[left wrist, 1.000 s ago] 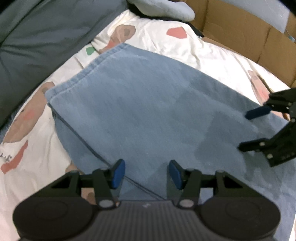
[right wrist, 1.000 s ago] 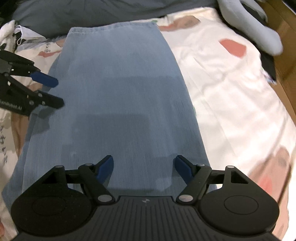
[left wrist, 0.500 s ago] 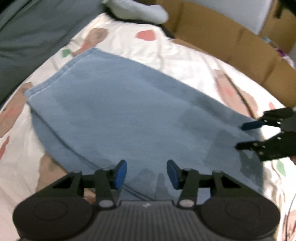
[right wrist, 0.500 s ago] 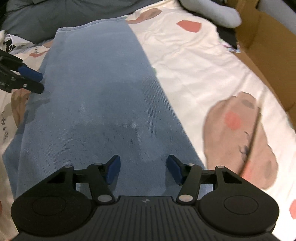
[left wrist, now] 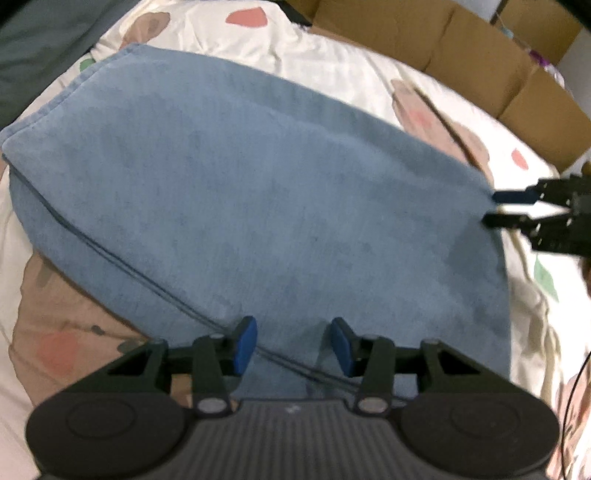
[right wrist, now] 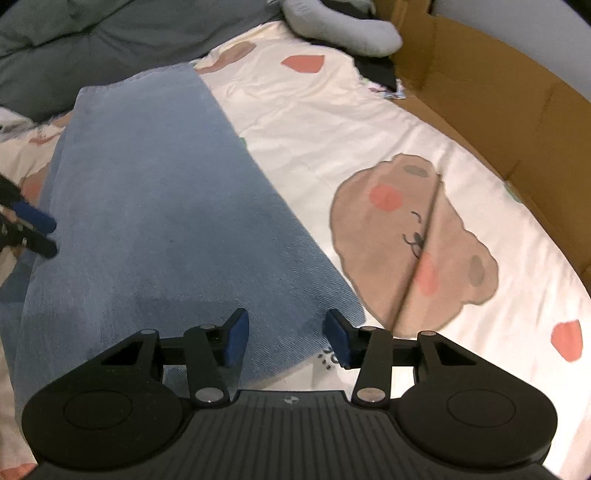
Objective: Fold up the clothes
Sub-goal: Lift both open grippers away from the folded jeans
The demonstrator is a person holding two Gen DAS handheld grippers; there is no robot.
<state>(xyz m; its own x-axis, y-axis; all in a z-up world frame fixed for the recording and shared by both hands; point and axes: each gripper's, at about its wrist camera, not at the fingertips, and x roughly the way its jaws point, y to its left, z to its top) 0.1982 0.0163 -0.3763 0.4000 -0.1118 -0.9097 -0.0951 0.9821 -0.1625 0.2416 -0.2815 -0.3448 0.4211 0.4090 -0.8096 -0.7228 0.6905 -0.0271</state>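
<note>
Item: a blue denim garment [left wrist: 266,192], laid flat and already doubled lengthwise on a cream bedsheet [right wrist: 369,122] printed with bear faces and coral patches; a dark seam line is seen running along its near left edge in the left wrist view. Surroundings: a grey duvet [right wrist: 74,48] at the far side, a grey plush toy [right wrist: 343,33] near a cardboard box wall [right wrist: 498,96] along the right. Left gripper [left wrist: 293,345]: held over the near left edge of the garment, jaws partly apart and closing, with the seam line and cloth lying below the gap; no pinch is yet made. Right gripper [right wrist: 284,338]: poised over the near right corner of the garment, jaws partly apart and closing, cloth under the left pad and bare sheet under the right; nothing is clamped. Step judged in hand: the near hem is to be taken at both corners for a fold toward the far end. For a clean fold, both layers should be caught at each corner, well inside the edge; the two pinches are best kept level with one another so the hem is carried straight. The sheet below should be left out of the grip, a risk at the right corner especially. The lift is best kept low, so the far half is not dragged.
</note>
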